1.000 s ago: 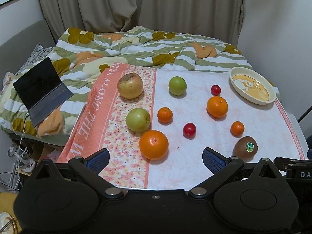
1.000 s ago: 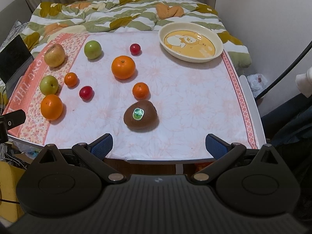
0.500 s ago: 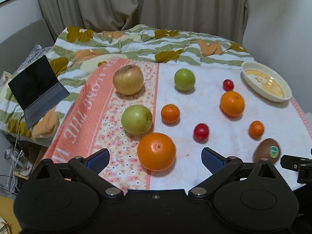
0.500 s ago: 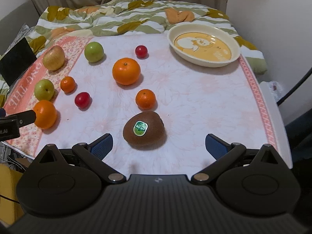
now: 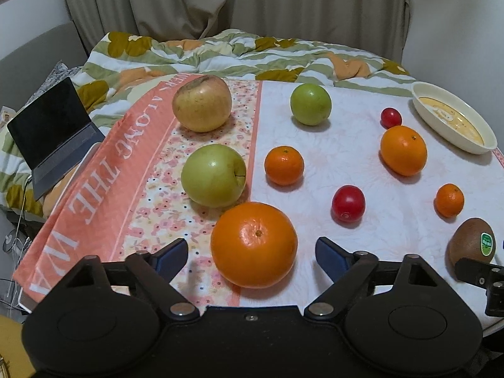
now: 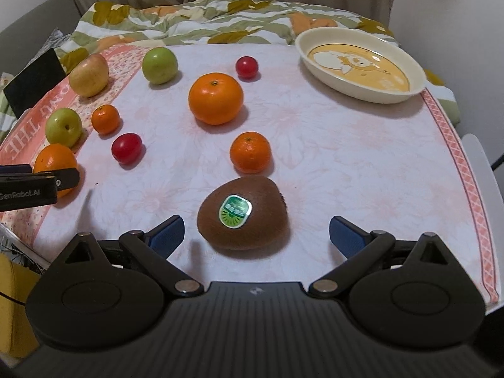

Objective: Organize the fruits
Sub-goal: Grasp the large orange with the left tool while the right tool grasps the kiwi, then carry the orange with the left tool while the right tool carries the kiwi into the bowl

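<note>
A large orange [image 5: 253, 244] sits on the floral tablecloth between the fingers of my left gripper [image 5: 252, 253]. Its jaws are closing, with a small gap still showing on each side of the fruit. A brown kiwi [image 6: 242, 212] with a green sticker lies between the wide-apart fingers of my right gripper [image 6: 256, 234], untouched. The cream bowl [image 6: 359, 69] stands at the table's far right corner. A second large orange [image 6: 215, 97], two tangerines, two small red fruits, two green apples and a yellow apple [image 5: 201, 102] are spread over the table.
The table [image 6: 362, 163] abuts a bed with a striped quilt [image 5: 220, 53]. An open laptop [image 5: 53, 132] rests on the bed at the left. A wall stands to the right. Bare cloth lies between the kiwi and the bowl.
Both grippers came down and forward toward the table. The large orange now sits between the left fingers, which have narrowed, and the kiwi between the right fingers.
</note>
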A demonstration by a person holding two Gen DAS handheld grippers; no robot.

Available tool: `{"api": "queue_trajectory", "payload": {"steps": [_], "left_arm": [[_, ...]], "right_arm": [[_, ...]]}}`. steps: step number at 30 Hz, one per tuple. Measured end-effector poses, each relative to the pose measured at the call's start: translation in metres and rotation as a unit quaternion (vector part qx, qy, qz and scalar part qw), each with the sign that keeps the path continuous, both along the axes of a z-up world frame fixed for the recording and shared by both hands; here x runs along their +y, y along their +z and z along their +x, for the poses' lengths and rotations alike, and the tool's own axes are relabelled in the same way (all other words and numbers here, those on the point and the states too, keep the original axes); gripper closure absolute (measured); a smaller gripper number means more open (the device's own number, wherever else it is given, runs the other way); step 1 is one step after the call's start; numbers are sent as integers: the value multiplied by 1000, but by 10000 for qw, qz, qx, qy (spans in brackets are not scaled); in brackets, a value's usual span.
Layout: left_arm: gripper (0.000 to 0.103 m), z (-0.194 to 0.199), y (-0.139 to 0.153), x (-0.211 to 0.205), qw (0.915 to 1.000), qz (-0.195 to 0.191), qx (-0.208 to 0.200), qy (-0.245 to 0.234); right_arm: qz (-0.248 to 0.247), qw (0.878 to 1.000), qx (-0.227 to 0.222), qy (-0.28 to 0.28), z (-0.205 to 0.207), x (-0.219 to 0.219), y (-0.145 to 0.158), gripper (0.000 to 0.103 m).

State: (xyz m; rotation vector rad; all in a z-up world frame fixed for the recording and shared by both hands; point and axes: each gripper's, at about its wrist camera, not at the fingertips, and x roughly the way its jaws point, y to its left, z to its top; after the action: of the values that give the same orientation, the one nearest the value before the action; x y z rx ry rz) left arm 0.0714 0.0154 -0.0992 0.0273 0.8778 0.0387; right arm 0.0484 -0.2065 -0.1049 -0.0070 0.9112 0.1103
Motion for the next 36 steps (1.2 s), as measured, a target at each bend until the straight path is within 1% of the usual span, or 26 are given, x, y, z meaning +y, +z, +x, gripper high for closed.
{"api": "queue_trajectory", "payload": {"steps": [1,2,4,8,11,13,15,17,21,25,30,36], "left_arm": [[21,1,-2,0,10000,8,28,-12],[23,2,-3,-1,10000,13,73,-20],[39,5,-7,1,9998,-97,172,-32],[40,4,-8,6,9996,-226,190,-15],[40,2,-8,7,9995,-248,175,-38],[40,0,-7,8,9996,-240,160,-50],[40,-2,-7,9,9995,-254,146,-68],[41,-4,-7,11,9995,-262,140,-90],[41,-7,-2,14,9995,-254,104,-136],[41,-14,8,15,9994,-258,-2,-240],[41,-20,27,12,9986,-294,-177,-413],[41,-22,65,6,9961,-381,-493,-624]], "right_arm": [[15,10000,-14,25,1,1,-1,0],[20,10000,-28,44,2,2,-1,0],[2,10000,-33,78,4,4,-3,0],[-34,9999,-36,133,7,7,-4,0],[-23,9999,-14,108,9,8,-6,0],[-21,10000,8,93,9,10,-8,9],[-41,10000,-6,63,9,11,-9,12],[-52,10000,-35,38,8,13,-10,22],[-56,10000,-80,18,6,13,-10,23],[23,9999,-89,-71,5,12,-6,24],[51,9996,-213,-169,-2,12,11,24],[127,9985,-428,-322,-13,7,49,24]]}}
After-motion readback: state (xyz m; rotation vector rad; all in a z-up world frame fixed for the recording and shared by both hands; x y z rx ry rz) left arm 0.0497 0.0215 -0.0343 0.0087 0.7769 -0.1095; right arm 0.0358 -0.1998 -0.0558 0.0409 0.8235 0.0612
